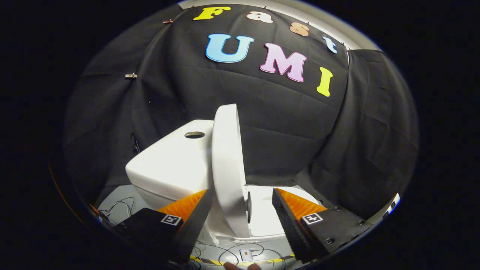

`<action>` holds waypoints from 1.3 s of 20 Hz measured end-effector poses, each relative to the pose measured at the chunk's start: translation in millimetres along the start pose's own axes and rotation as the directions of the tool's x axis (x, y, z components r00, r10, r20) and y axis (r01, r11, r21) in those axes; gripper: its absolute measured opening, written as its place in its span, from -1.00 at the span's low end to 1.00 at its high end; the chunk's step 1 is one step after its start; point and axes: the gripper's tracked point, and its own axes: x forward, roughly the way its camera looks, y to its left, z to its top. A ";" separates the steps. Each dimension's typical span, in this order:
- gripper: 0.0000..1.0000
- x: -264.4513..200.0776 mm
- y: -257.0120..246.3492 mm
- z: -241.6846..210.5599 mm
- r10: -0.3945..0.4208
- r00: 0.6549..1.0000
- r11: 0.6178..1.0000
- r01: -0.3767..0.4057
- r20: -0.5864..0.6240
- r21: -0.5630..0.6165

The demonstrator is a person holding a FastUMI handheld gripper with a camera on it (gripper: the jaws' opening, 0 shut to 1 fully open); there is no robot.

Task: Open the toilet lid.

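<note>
We see toilet lid (227, 168) raised upright against tank (170, 168); tool (240, 215) spread wide, holding nothing, lid between fingers.

black cloth wall (285, 123), floor cables (232, 255)

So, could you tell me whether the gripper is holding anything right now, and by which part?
Nothing is held. The gripper is open, its fingers spread either side of the raised toilet lid without pressing on it.

One toilet (176, 168), one lid (227, 168)
</note>
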 end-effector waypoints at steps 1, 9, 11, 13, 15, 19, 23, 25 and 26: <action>0.97 -0.5 -4.5 1.9 0.001 1.000 1.000 -0.002 0.003 0.010; 0.97 -35.8 -60.4 61.1 0.027 0.995 0.992 -0.039 0.097 0.118; 0.97 -49.4 -77.6 81.4 0.031 0.991 0.989 -0.050 0.132 0.139; 0.97 -61.4 -98.2 98.5 0.034 0.987 0.986 -0.059 0.157 0.158; 0.97 -75.7 -115.1 110.7 0.046 0.983 0.981 -0.078 0.175 0.179; 0.97 -106.1 -147.7 136.1 0.060 0.973 0.974 -0.105 0.222 0.199; 0.96 -132.6 -175.4 156.3 0.067 0.958 0.975 -0.122 0.278 0.184; 0.97 -147.4 -190.6 164.3 0.063 0.949 0.973 -0.127 0.308 0.192; 0.96 -153.0 -197.0 168.0 0.061 0.945 0.971 -0.131 0.322 0.199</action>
